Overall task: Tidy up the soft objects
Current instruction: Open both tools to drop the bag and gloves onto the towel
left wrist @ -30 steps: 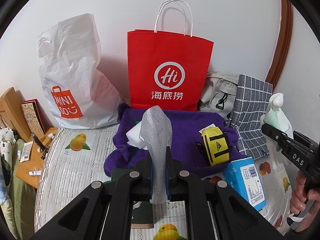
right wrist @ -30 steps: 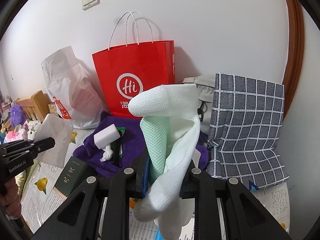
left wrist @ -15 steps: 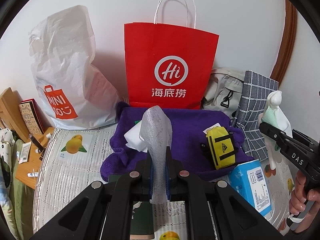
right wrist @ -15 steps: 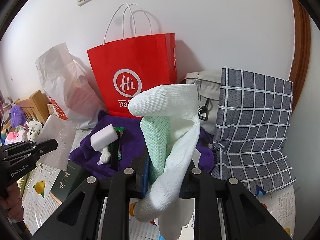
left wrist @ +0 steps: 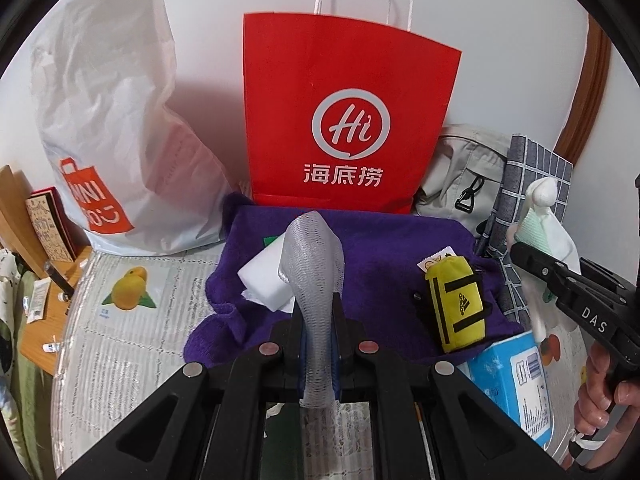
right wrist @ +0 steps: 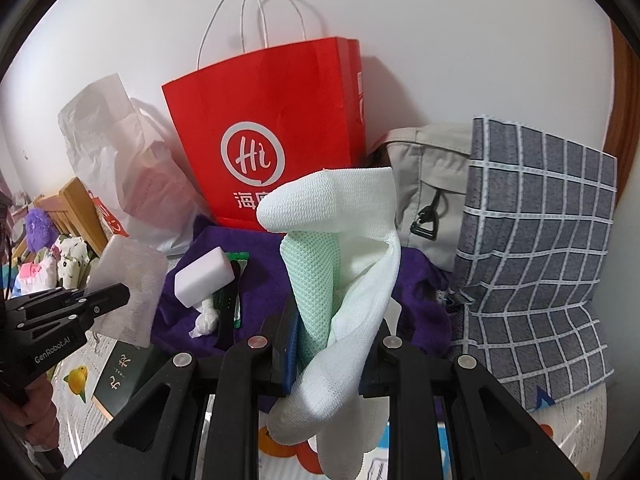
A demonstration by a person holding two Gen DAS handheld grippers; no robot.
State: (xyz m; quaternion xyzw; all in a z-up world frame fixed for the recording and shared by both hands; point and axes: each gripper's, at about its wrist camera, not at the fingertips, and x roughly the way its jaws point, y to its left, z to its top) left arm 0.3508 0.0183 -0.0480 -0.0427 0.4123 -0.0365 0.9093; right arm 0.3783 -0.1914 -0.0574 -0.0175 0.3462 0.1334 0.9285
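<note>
My left gripper (left wrist: 318, 312) is shut on a grey mesh cloth (left wrist: 314, 264) that stands up between its fingers, above the near edge of a purple towel (left wrist: 380, 248). It also shows at the left of the right wrist view (right wrist: 108, 300). My right gripper (right wrist: 332, 332) is shut on a white and mint-green mesh cloth (right wrist: 344, 240) that droops over its fingers. It shows at the right edge of the left wrist view (left wrist: 520, 248). On the towel lie a white sponge block (left wrist: 266, 276) and a small yellow pouch (left wrist: 458, 304).
A red paper bag (left wrist: 344, 120) stands against the wall behind the towel, with a white plastic bag (left wrist: 116, 120) to its left. A beige backpack (right wrist: 428, 188) and a grey checked bag (right wrist: 536, 232) stand to the right. A blue box (left wrist: 508, 376) and a dark green box (right wrist: 124, 368) lie nearer.
Both grippers have moved forward toward the red bag and towel, still holding their cloths. The bags look larger and closer now.
</note>
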